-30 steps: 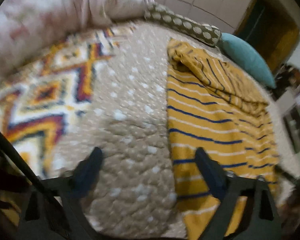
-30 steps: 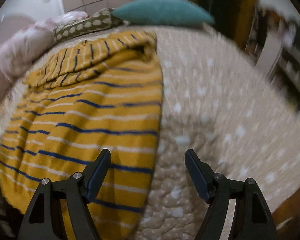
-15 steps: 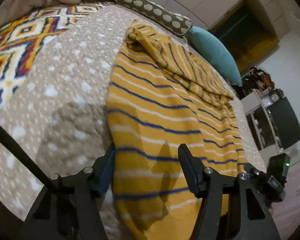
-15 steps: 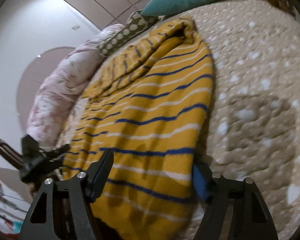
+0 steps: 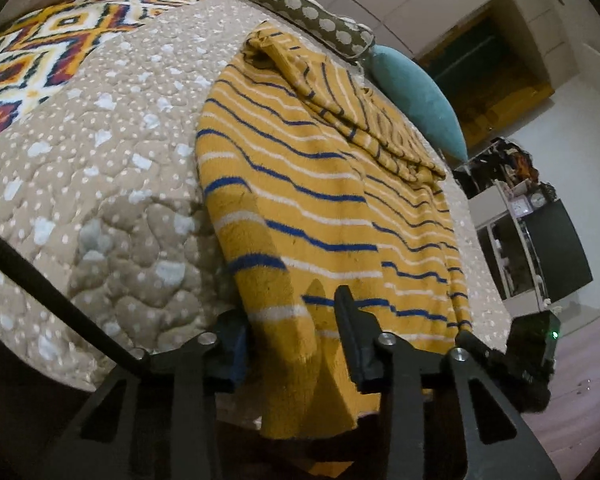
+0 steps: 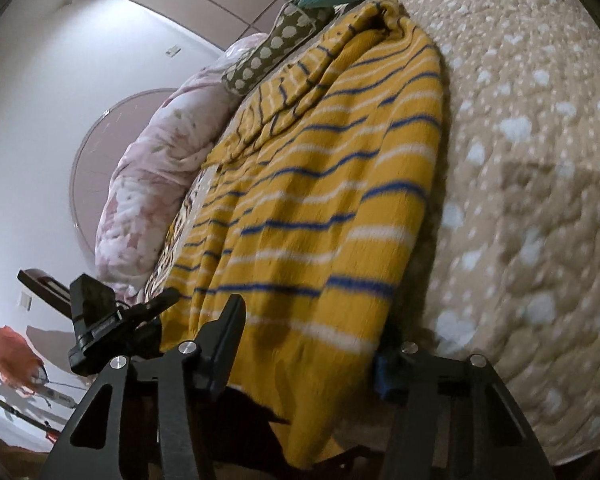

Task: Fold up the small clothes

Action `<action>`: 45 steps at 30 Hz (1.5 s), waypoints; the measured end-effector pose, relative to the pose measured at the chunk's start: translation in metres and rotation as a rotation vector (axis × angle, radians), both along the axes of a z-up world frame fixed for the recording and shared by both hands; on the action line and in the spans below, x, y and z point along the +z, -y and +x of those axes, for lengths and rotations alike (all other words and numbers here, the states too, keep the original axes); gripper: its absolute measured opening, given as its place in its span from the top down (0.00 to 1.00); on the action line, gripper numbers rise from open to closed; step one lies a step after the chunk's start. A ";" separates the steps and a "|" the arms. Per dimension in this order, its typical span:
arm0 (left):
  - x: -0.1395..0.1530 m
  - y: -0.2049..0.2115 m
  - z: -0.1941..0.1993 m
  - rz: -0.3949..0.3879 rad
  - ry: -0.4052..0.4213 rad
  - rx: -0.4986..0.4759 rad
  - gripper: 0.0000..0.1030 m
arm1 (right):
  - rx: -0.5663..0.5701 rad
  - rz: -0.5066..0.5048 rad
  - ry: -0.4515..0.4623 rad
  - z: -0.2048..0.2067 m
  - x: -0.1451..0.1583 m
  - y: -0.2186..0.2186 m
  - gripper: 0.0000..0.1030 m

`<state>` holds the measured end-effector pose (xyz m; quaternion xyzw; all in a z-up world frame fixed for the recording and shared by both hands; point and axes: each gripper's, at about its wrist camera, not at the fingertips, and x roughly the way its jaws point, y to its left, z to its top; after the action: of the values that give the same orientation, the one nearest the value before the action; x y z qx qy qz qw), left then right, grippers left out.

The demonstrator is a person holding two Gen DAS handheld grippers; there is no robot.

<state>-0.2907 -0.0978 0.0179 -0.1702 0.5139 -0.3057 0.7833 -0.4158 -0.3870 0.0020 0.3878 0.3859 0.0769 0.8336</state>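
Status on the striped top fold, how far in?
Early. Done: the yellow striped top lies flat on the quilt with its upper part already folded across near the pillows. In hand: the left tool and right tool each straddle a corner of the near hem where it hangs off the bed edge, jaws open, not yet pinched. Left: grip, carry the hem up, finish the folds.
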 end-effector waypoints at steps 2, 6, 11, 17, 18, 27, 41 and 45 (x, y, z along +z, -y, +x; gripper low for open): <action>0.000 0.001 -0.001 0.033 -0.004 0.019 0.78 | -0.003 -0.025 -0.012 0.000 0.000 -0.007 0.48; 0.012 0.000 0.006 0.125 -0.003 0.039 0.92 | -0.024 -0.112 -0.094 0.009 0.004 -0.006 0.85; 0.058 -0.023 -0.005 0.110 0.108 0.083 0.93 | -0.024 -0.141 -0.051 -0.004 0.034 -0.001 0.90; 0.078 -0.051 -0.047 0.116 0.152 0.080 0.95 | 0.066 -0.194 -0.003 -0.051 0.070 -0.020 0.91; 0.077 -0.053 -0.054 0.135 0.163 0.083 0.96 | 0.082 -0.204 -0.005 -0.056 0.070 -0.026 0.91; 0.084 -0.042 -0.028 0.206 0.251 0.111 0.97 | 0.114 -0.259 0.019 -0.022 0.075 -0.034 0.91; 0.147 0.078 0.191 0.210 0.275 0.197 1.00 | -0.068 -0.342 0.093 0.170 0.136 0.057 0.91; 0.125 0.094 0.221 0.222 0.189 0.180 0.99 | -0.102 -0.363 -0.007 0.218 0.111 0.080 0.91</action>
<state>-0.0693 -0.1914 0.1429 -0.0986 0.4513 -0.1902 0.8663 -0.1978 -0.4674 0.1128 0.2505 0.3763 -0.0376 0.8912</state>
